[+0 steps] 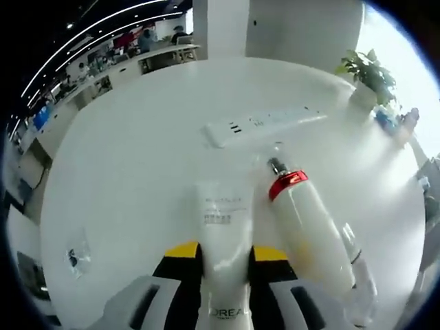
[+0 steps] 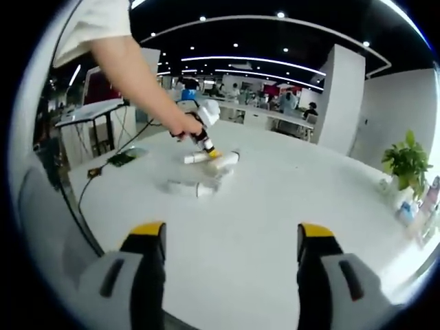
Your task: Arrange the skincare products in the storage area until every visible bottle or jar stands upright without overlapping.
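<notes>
The left tool (image 1: 227,256) is squeezing one white squeeze tube (image 1: 221,234) lying on the round white table (image 1: 130,172), far from its edges. One white bottle with a red collar (image 1: 306,230) is lying just beside it. The right tool (image 2: 232,237) is hanging wide open and empty over bare table, with lots of room around.

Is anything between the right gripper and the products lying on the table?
Nothing visible. The right gripper is open over bare white table, and the stretch up to the lying products holds nothing. The left gripper is already at them, with a tube between its jaws beside a lying bottle.
</notes>
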A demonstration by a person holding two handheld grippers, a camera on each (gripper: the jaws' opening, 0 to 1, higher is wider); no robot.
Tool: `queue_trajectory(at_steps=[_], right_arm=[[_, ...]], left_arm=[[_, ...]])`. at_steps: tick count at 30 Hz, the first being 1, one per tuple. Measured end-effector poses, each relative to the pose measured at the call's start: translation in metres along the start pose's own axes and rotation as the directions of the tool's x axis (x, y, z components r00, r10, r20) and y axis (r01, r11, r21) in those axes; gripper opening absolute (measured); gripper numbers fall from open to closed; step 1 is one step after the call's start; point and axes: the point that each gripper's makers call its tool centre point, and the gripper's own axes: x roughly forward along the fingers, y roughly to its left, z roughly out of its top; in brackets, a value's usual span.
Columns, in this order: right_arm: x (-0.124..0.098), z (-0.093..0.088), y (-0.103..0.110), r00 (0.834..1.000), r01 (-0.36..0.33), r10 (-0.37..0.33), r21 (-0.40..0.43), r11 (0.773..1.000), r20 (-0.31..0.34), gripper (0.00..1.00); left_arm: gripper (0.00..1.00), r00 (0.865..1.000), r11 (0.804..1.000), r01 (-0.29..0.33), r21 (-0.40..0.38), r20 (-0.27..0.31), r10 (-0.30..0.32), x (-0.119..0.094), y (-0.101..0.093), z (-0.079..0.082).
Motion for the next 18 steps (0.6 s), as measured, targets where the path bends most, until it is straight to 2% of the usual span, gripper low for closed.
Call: queue_trajectory(at_steps=[2, 4, 9, 14, 18], right_arm=[[0.0, 0.0, 0.0, 1.0, 0.0, 0.0, 0.001, 1.0, -0.003, 0.78], [0.0, -0.001, -0.001, 1.0, 0.003, -0.003, 0.0, 1.0, -0.003, 0.78], [0.0, -0.001, 0.001, 1.0, -0.004, 0.004, -0.01, 1.0, -0.003, 0.78], [0.0, 0.001, 0.0, 1.0, -0.002, 0.002, -0.013, 1.0, 0.008, 0.77], [0.0, 0.003, 0.001, 1.0, -0.004, 0.005, -0.013, 1.0, 0.02, 0.77]], left_arm=[[0.24, 0.999, 0.998, 0.046, -0.037, 0.002, -0.046, -0.001, -0.003, -0.003], [0.24, 1.0, 0.999, 0.026, -0.03, 0.017, -0.025, -0.007, 0.002, -0.004], [0.25, 0.996, 0.995, 0.061, -0.075, 0.066, -0.056, -0.019, 0.004, -0.004], [0.25, 0.98, 0.986, 0.117, -0.121, 0.177, -0.095, -0.051, -0.008, 0.002], [0.25, 0.962, 0.984, 0.119, -0.131, 0.259, -0.082, -0.075, -0.009, 0.006]])
